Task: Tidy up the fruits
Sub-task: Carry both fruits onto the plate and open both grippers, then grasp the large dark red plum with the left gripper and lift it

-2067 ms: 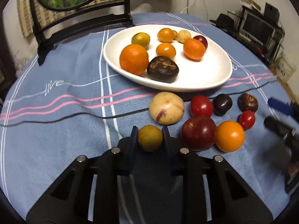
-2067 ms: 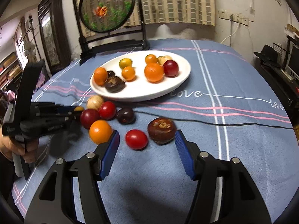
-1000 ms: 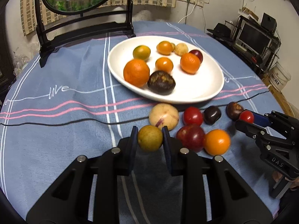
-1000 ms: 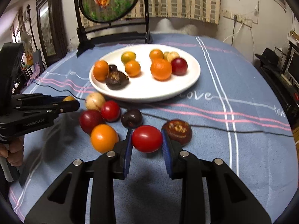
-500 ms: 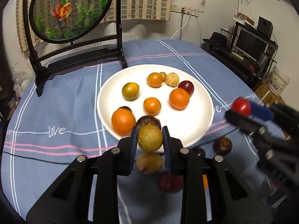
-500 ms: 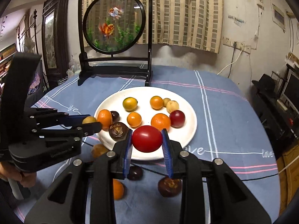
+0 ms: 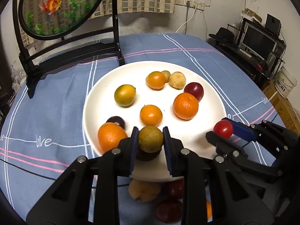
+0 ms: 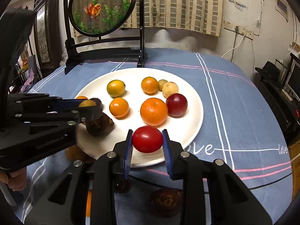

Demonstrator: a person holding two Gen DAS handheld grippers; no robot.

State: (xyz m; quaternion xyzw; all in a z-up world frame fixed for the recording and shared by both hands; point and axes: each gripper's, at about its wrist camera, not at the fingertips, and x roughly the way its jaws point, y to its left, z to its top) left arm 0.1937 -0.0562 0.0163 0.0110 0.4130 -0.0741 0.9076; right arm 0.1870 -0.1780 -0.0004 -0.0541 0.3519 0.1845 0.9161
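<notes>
A white plate (image 7: pixel 210 101) (image 8: pixel 195 123) on the blue cloth holds several oranges, a plum and other fruits. My left gripper (image 7: pixel 150 140) is shut on a yellow-green fruit (image 7: pixel 150 139) and holds it above the plate's near rim. My right gripper (image 8: pixel 147 140) is shut on a red tomato (image 8: pixel 147 139) above the plate's near edge; the tomato also shows in the left wrist view (image 7: pixel 223 129). Loose fruits lie on the cloth below both grippers, partly hidden: a pale fruit (image 7: pixel 144 191) and a brown fruit (image 8: pixel 166 200).
A black stand with a round goldfish screen (image 8: pixel 102 7) stands behind the plate. A black cable (image 8: pixel 262 184) runs across the cloth near the plate. A desk with a monitor (image 7: pixel 258 41) is off to the right of the table.
Both grippers have closed in over the plate's near edge with their fruits, and the plate looks larger. The loose fruits now lie beneath the gripper bodies.
</notes>
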